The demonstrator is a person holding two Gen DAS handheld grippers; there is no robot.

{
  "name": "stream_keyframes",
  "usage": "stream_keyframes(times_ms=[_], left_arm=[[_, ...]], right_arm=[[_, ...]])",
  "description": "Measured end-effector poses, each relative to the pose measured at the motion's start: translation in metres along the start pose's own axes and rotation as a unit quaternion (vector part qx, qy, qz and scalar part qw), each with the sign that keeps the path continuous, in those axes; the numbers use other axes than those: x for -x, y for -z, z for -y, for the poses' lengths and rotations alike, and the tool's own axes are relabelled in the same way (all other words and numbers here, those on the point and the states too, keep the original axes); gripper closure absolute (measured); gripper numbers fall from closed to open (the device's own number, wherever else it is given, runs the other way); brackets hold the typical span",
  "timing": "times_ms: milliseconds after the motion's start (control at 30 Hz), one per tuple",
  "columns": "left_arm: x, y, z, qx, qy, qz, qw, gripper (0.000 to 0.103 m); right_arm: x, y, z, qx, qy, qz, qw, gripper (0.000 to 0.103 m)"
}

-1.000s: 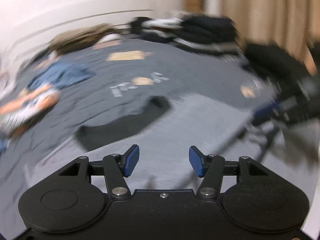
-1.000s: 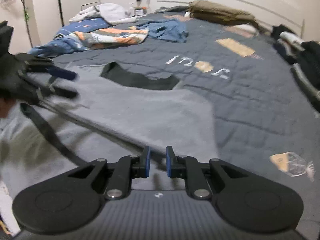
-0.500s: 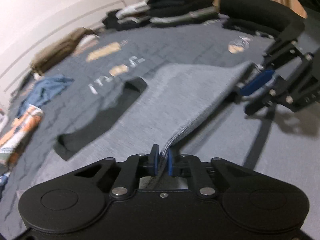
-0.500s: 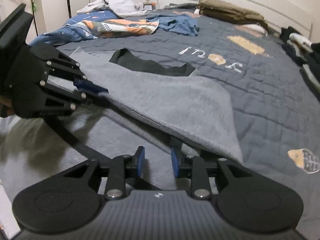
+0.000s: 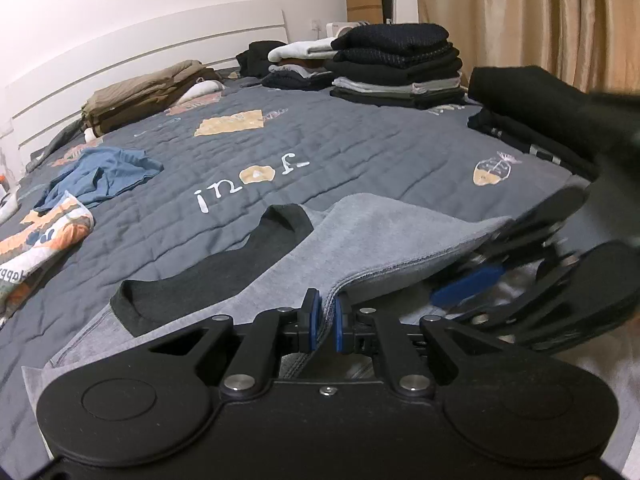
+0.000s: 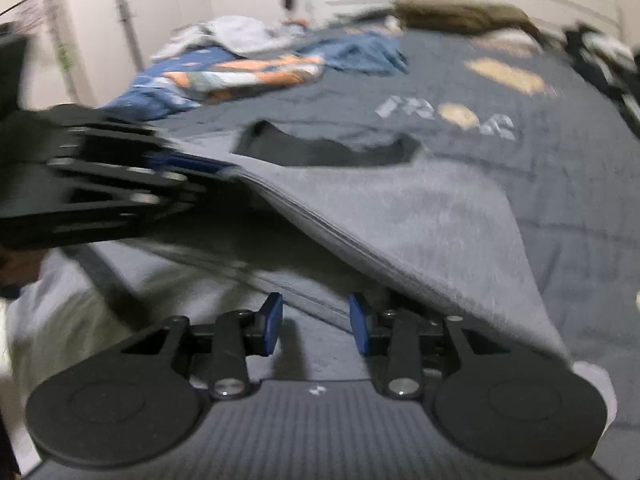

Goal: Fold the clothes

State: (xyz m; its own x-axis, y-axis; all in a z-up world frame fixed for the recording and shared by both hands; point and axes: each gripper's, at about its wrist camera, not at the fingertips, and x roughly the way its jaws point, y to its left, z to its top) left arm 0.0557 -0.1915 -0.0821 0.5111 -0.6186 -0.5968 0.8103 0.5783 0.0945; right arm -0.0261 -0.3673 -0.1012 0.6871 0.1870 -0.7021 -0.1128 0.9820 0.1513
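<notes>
On the bed (image 5: 360, 136), a grey sweatshirt's (image 5: 380, 236) hem is pinched by the left gripper (image 5: 325, 320), lifted for folding; the right gripper (image 6: 314, 326) is spread, empty.

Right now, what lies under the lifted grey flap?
Under the grey flap shows more pale grey fabric in shadow, with the open right gripper over it. Farther in is covered.

Black linkage arms, silver pivot screws and blue fingertip pads are being shown on both the left gripper (image 5: 325, 322) and the right gripper (image 6: 315, 330).
</notes>
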Motion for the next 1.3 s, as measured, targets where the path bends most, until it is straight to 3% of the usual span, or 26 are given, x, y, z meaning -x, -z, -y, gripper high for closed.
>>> stream_keyframes(times_ms=[233, 333, 467, 600, 933, 1067, 1167, 1233, 1300], left_arm=[[0.01, -0.006, -0.002, 0.004, 0.004, 0.031, 0.9995, 0.095], [0.013, -0.01, 0.0, 0.007, 0.009, 0.041, 0.9991, 0.095], [0.013, -0.012, 0.006, 0.001, 0.012, 0.042, 0.9991, 0.095], [0.011, -0.011, 0.007, 0.002, 0.01, 0.042, 0.9991, 0.095], [0.014, -0.017, 0.001, 0.024, 0.02, 0.049, 0.9983, 0.095], [0.009, -0.01, 0.016, -0.034, 0.036, 0.021, 0.9985, 0.093], [-0.005, 0.001, 0.031, -0.088, 0.018, -0.012, 0.9959, 0.092], [-0.014, 0.009, 0.035, -0.099, 0.02, -0.036, 0.9943, 0.091], [-0.021, 0.015, 0.035, -0.112, 0.012, -0.054, 0.9922, 0.08]], right_arm=[[0.01, -0.005, 0.02, -0.017, 0.084, 0.04, 0.996, 0.068], [0.017, -0.007, 0.018, 0.035, 0.159, 0.05, 0.985, 0.068], [0.007, -0.001, 0.02, 0.082, 0.203, -0.001, 0.976, 0.068], [0.004, 0.003, 0.022, 0.085, 0.203, -0.032, 0.975, 0.067], [0.01, -0.002, 0.001, 0.089, 0.117, -0.019, 0.989, 0.065], [0.01, -0.002, -0.001, 0.091, 0.095, -0.016, 0.991, 0.065], [0.015, -0.003, 0.006, 0.08, 0.101, -0.009, 0.992, 0.065], [0.018, -0.002, 0.006, 0.073, 0.097, -0.006, 0.993, 0.065], [0.02, -0.003, 0.005, 0.07, 0.088, -0.003, 0.994, 0.065]])
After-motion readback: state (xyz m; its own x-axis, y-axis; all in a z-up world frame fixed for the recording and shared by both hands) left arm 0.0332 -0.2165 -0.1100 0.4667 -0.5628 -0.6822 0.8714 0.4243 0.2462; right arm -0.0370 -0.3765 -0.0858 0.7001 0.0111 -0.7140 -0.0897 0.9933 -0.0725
